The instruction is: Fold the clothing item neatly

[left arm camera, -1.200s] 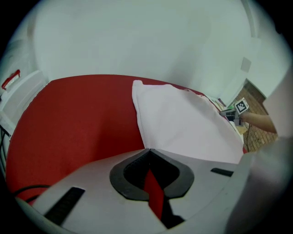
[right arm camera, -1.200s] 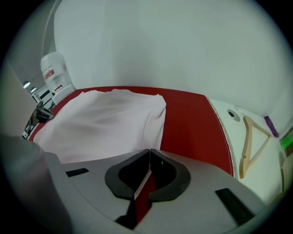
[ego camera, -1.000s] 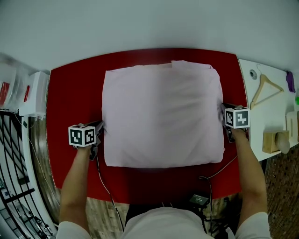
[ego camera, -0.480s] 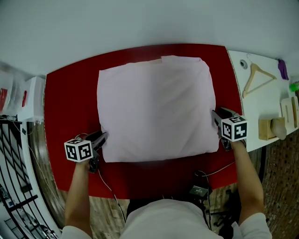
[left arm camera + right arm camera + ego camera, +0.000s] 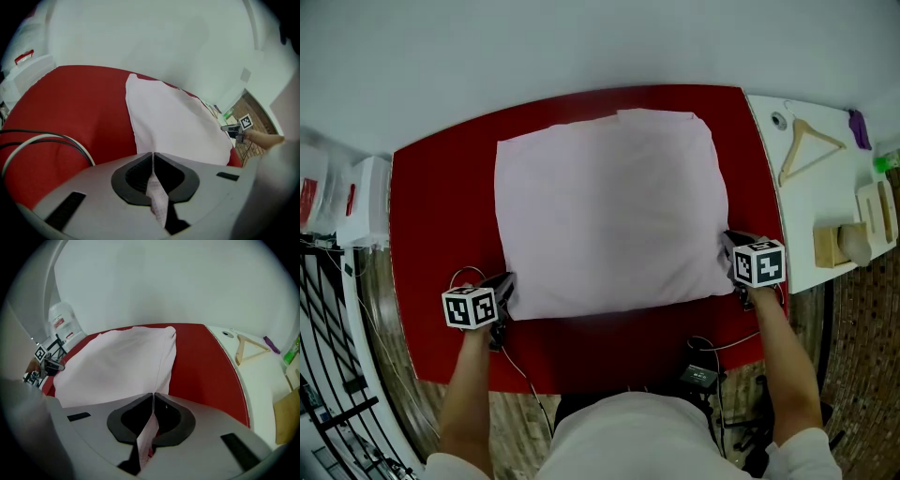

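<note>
Garment (image 5: 609,211), pink and nearly square, lies flat on the red bench (image 5: 441,187), spread away from you. Your left tool (image 5: 506,282) has just been closing on its near left corner, your right tool (image 5: 727,242) on the near right one. Both now pinch fabric. The far edge lies straight ahead of both tools, so the fold probably goes forward. Which side is longer is hard to tell.

We hold a pink cloth (image 5: 609,211) flat on the red table (image 5: 441,206), our left gripper (image 5: 505,282) and right gripper (image 5: 727,242) having just closed their jaws on its two near corners. A wooden hanger (image 5: 806,145) lies on the white side table (image 5: 802,220) to our right, well apart from the cloth.
</note>
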The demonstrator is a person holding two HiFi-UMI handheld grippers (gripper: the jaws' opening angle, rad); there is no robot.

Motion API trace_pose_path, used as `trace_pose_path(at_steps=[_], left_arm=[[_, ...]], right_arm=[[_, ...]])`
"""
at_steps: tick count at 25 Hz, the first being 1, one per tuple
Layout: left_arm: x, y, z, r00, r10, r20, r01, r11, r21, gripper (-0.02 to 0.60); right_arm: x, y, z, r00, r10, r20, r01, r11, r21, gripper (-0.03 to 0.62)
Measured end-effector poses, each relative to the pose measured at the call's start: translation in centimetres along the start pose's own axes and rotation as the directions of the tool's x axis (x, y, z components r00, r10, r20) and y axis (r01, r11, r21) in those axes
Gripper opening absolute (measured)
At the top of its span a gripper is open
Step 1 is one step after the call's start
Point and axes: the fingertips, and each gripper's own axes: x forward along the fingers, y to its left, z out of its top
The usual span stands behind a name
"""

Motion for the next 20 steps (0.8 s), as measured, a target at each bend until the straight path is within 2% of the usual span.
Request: trace_pose_path(at_steps=[5, 8, 11, 14, 20], left_arm=[[-0.2, 0.0, -0.1, 1.0, -0.014, 0.02, 0.014, 1.0, -0.024, 0.02], [-0.9, -1.0, -0.2, 0.997, -0.064, 0.035, 0.065, 0.997, -0.049, 0.023], [-2.1, -1.9, -0.8, 0.992, -0.109, 0.057, 0.113, 0.991, -0.075, 0.114], [-3.3, -2.8, -2.3, 0.989, -0.138, 0.049, 0.142, 0.986, -0.083, 0.149], [-3.7, -3.2, -5.8, 0.995, -0.094, 0.024, 0.096, 0.992, -0.081, 0.153]], right_arm=[[-0.1, -0.4, -0.1, 1.0, -0.001, 0.026, -0.001, 0.998, 0.058, 0.026], [-0.9, 0.3, 0.3, 0.997, 0.007, 0.071, -0.009, 1.0, 0.022, 0.038], [-2.4, 0.9, 0.1, 0.994, 0.027, 0.105, -0.027, 1.0, -0.001, 0.125], [-4.4, 1.3, -0.9, 0.991, 0.031, 0.129, -0.033, 0.999, 0.015, 0.153], [-6.7, 2.9, -5.7, 0.995, 0.04, 0.087, -0.044, 0.998, 0.044, 0.153]])
